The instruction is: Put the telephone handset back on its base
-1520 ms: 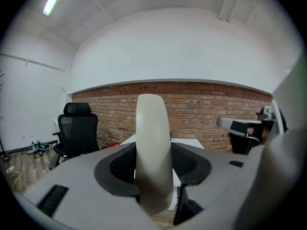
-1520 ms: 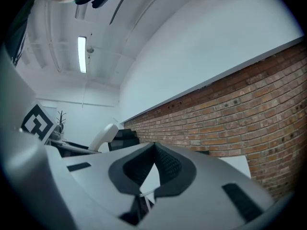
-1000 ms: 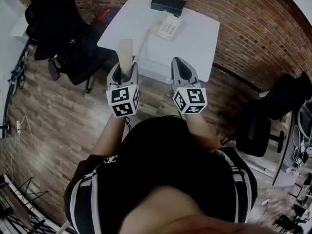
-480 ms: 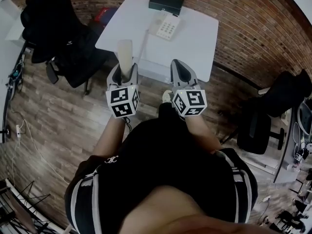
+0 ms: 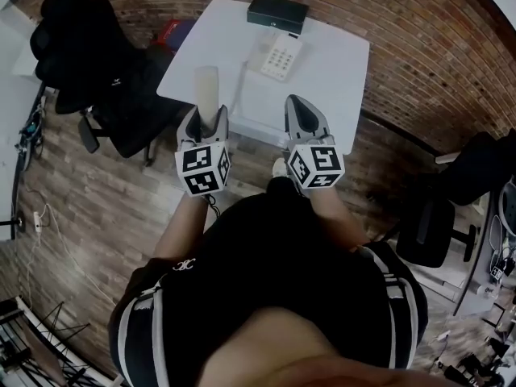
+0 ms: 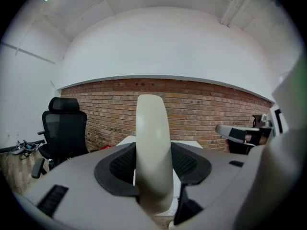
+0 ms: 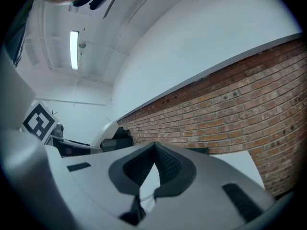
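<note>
Left tool (image 5: 205,118) clamped on the handset (image 5: 207,87), upright between its jaws; right tool (image 5: 300,113) beside it, closed and empty; base (image 5: 276,55) ahead of the 2 tools, well apart, on the worktop (image 5: 332,75).

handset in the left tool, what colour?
Cream, plain, no pattern. The cream plastic telephone handset shows best in the left gripper view.

The handset (image 6: 152,152) is cream, the table (image 5: 339,63) white, the wall (image 6: 201,109) red brick.
</note>
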